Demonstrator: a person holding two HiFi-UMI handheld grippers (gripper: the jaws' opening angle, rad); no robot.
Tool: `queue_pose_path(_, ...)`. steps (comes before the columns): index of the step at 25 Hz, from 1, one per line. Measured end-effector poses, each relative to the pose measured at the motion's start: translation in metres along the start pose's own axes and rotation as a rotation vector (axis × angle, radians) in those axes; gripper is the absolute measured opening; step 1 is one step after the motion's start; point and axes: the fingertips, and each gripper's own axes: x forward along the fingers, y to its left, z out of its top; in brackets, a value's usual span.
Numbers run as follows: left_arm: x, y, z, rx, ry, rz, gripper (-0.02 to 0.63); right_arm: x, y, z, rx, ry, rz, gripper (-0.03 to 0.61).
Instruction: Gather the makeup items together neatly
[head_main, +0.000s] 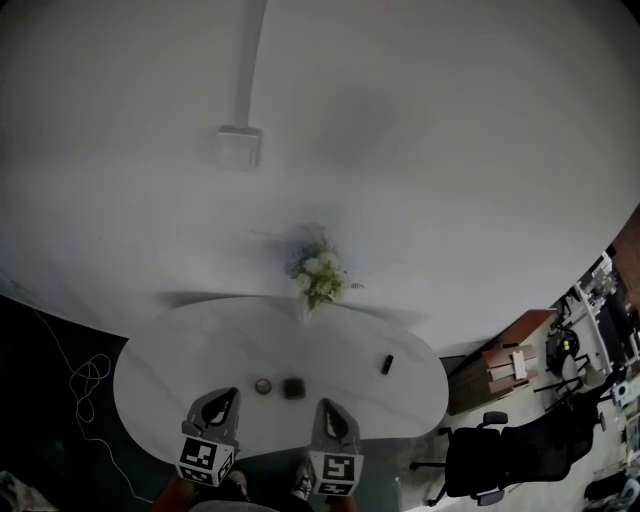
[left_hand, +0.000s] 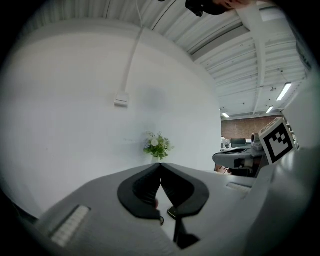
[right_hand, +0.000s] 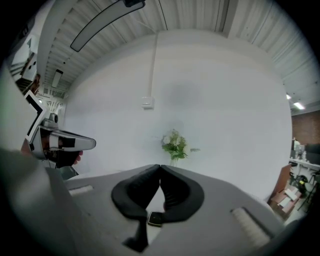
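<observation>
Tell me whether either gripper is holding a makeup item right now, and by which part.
Nothing is held. The left gripper and right gripper are both shut, fingers tip to tip with nothing between; the dark case lies on the table.

We found no legible words, numbers or brand names in any view. The only printed signs were black-and-white square patterns on each marker cube (head_main: 205, 461) of the left gripper (head_main: 226, 394) and right gripper (head_main: 325, 404).
</observation>
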Motion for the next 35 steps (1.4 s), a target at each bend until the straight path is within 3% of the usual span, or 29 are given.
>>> queue_pose_path(13, -0.001, -0.015, 0.002, -0.001, -0.014, -0.06, 0.011, -0.019, -0.007, -0.002, -0.006, 0.012, -0.06, 0.005)
queue_pose_path(27, 0.03, -0.11, 0.01, 0.028, -0.022, -0.368, 0.011, -0.113, -0.074, -0.03, 0.071, 0.045, -0.388, 0.005)
queue_pose_path(35, 0.076, -0.18, 0.009, 0.058, -0.011, -0.465, 0.011, -0.133, -0.147, -0.051, 0.1, 0.056, -0.473, 0.005)
